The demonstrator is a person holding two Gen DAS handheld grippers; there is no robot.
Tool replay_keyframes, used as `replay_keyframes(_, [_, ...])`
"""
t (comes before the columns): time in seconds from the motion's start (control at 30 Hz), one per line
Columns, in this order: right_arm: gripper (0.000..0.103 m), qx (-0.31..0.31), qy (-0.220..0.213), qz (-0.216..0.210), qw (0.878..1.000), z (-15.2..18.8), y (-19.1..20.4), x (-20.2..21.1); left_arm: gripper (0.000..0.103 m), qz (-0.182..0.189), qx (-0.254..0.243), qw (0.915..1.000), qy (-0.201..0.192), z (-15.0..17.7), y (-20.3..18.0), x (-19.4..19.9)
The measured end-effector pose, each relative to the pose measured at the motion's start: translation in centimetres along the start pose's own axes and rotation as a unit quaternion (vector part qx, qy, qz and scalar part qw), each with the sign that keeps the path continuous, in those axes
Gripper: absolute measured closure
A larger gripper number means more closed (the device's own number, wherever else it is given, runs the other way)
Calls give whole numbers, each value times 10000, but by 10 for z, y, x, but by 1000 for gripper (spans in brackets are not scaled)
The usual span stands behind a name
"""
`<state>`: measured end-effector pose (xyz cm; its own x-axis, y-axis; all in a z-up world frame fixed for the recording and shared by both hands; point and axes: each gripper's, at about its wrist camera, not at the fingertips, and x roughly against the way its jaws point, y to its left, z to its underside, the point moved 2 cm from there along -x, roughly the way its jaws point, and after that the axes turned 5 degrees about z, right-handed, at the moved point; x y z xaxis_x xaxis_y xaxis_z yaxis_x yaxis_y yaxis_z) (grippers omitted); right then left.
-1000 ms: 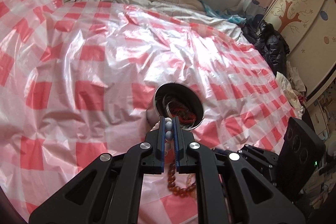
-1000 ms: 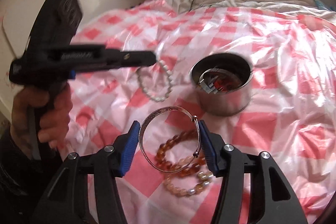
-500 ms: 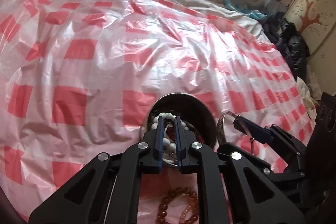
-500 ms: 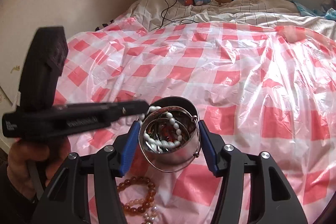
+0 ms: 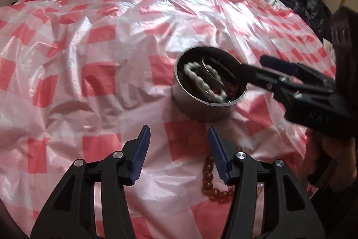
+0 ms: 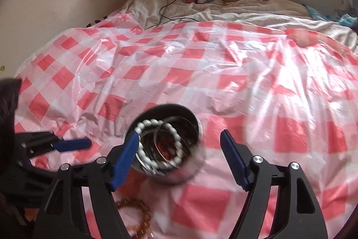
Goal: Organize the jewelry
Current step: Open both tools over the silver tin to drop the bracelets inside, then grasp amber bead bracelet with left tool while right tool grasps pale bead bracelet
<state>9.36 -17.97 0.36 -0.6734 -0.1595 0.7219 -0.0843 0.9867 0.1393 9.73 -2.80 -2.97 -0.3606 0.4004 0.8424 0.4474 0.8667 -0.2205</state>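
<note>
A round metal tin [image 5: 201,108] stands on the red-checked plastic sheet. A white pearl bracelet [image 5: 202,80] and a silver bangle [image 6: 157,134] lie loose inside it. My left gripper [image 5: 178,128] hovers just short of the tin, jaws opening, with nothing between them. My right gripper [image 6: 180,133] hangs over the tin [image 6: 192,174], jaws opening, its pads clear of the bangle. An amber bead bracelet [image 5: 210,185] lies on the sheet under my left gripper's right finger. In the left wrist view the right gripper [image 5: 255,64] reaches over the tin's rim from the right.
The checked sheet [image 6: 201,64] covers a bed. White bedding, a charger cable [image 6: 165,3] and a blue curtain lie at the far end. Dark clothes [image 5: 308,1] are piled at the right. A hand [image 5: 329,162] holds the right gripper.
My left gripper let the pearl bracelet fall into the tin, opened and drew back. My right gripper carried the silver bangle over the tin and let it go inside.
</note>
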Motion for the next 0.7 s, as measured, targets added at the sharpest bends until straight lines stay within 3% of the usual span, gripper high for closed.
replay_keyframes(0.13, [28,-223,288,-53,9993,39,-17,25,49,68,-463,9985,270,17,-25,-16])
replay_keyframes(0.27, [27,188,504,-287,9981,73,2,42,49,-97,-772,9956,525,29,-39,-33])
replay_keyframes(0.33, [24,577,469,-382,9965,84,22,48,59,-150,-877,9950,448,34,-41,-34])
replay_keyframes(0.37, [23,778,421,-331,9955,86,31,49,79,-109,-929,9945,476,36,-43,-34])
replay_keyframes(0.4, [21,998,431,-337,9935,87,39,48,91,-30,-887,9949,490,36,-42,-32])
replay_keyframes(0.53, [18,1253,424,-632,9892,92,54,50,93,251,-584,9967,498,34,-29,-27])
replay_keyframes(0.7, [17,1614,633,-645,9827,98,75,30,93,320,-378,9982,325,28,-16,-15])
